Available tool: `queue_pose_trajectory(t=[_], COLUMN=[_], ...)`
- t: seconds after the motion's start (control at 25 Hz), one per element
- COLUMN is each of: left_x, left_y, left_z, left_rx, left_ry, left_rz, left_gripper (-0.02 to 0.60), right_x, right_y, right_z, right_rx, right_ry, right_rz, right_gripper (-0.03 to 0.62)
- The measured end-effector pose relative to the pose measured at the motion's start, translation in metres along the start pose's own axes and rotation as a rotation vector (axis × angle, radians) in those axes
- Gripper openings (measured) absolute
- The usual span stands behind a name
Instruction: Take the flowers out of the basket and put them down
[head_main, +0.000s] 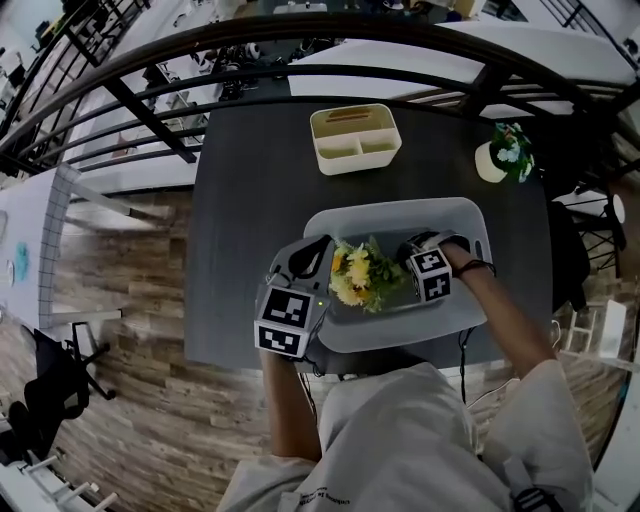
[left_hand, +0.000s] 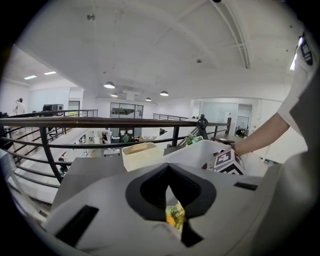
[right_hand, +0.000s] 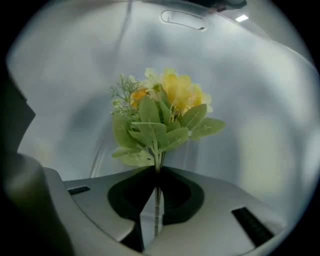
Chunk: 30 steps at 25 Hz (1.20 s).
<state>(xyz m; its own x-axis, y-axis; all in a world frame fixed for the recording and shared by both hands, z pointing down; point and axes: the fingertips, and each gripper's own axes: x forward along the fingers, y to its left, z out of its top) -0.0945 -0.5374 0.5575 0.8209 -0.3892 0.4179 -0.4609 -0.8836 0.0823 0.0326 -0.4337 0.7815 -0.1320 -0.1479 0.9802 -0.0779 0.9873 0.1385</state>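
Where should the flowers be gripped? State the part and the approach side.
Grip the flowers by the bare stem below the leaves, coming from the stem end, on the right of the basket. The head is wide and soft; the stem fits between jaws, as the right gripper, shut on it, shows.

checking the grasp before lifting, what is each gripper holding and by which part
The right gripper holds the flowers by the lower stem, under the leaves. The left gripper shows nothing between its fingers.
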Motion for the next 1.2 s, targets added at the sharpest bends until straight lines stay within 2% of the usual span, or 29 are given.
queue_pose_trajectory(t=[0.12,0.24,0.36,0.52,0.68,0.8,0.92,1.2], left_x=[-0.006,-0.020,-0.035,-0.056,-0.087,-0.110,-0.129,-0.152], left_y=[0.002,0.000,-0.013,-0.032,-0.052,-0.071,-0.088,-0.113], left_z=[0.002,0.008,0.013,0.016,0.015,0.014,0.011,-0.009], left_rx=[-0.011,-0.059,-0.041,-0.019,-0.035,-0.045,-0.023,-0.053], left_ry=[0.006,-0.020,-0.020,-0.035,-0.074,-0.107,-0.121,-0.140], left_rz=[0.043,0.075,0.089,0.110,0.176,0.212,0.230,0.264], left_gripper=[0.025,0.025,0.025,0.025,0.025,0.025,0.025,0.025], right_x=[-0.018,-0.034,-0.053,-0.081,-0.120,-0.152,-0.188,-0.259], right_y=[-0.001,0.000,0.000,-0.002,-0.002,-0.008,-0.015,-0.003], right_z=[0.002,0.006,0.012,0.015,0.024,0.028,0.037,0.042], right_rx=[-0.006,-0.015,-0.007,0.008,0.039,0.114,0.207,0.564], right_ry=[0.004,-0.002,-0.016,-0.003,-0.005,-0.030,-0.093,-0.298], right_rz=[-0.018,-0.057,-0.097,-0.184,-0.298,-0.393,-0.482,-0.646], right_gripper=[0.058,0.058,0.058,0.058,0.058,0.058,0.058,0.058])
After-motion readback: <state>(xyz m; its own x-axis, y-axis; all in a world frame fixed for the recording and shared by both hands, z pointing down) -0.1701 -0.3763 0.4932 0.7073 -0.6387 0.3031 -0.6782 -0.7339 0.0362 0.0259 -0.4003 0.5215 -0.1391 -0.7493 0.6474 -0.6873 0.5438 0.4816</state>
